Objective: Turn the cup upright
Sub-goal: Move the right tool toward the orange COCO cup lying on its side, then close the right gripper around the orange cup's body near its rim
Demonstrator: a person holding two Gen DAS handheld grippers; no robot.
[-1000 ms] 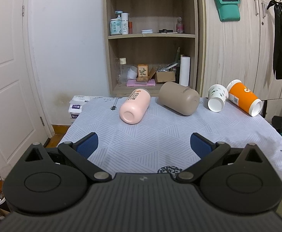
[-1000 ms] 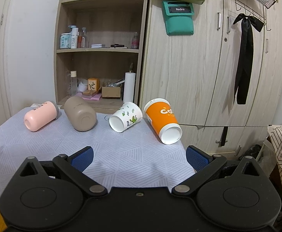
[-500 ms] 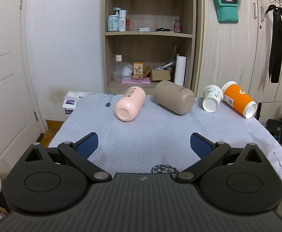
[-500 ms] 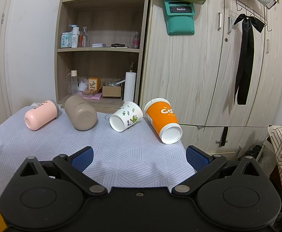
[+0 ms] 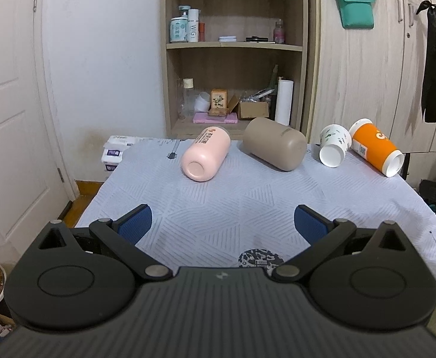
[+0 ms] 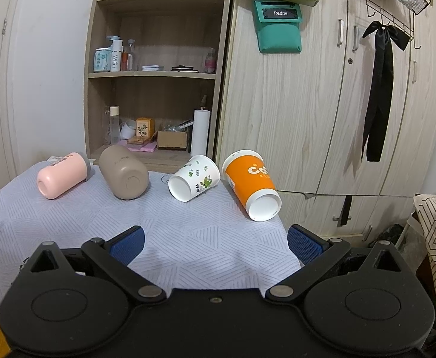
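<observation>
We are holding the left gripper (image 5: 222, 220) and right gripper (image 6: 215, 243) spread wide and empty over the pale patterned tablecloth (image 6: 188, 238). Four cups are lying sideways on it: the matte pink cylindrical cup (image 5: 206, 158), the taupe rounded cup (image 5: 276, 147) beside it, then the white leaf-printed paper cup (image 6: 194, 178) and the orange paper cup (image 6: 252, 185).

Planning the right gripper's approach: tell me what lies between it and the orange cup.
Only bare patterned tablecloth lies between the open right gripper and the orange cup, as the right wrist view shows.
</observation>
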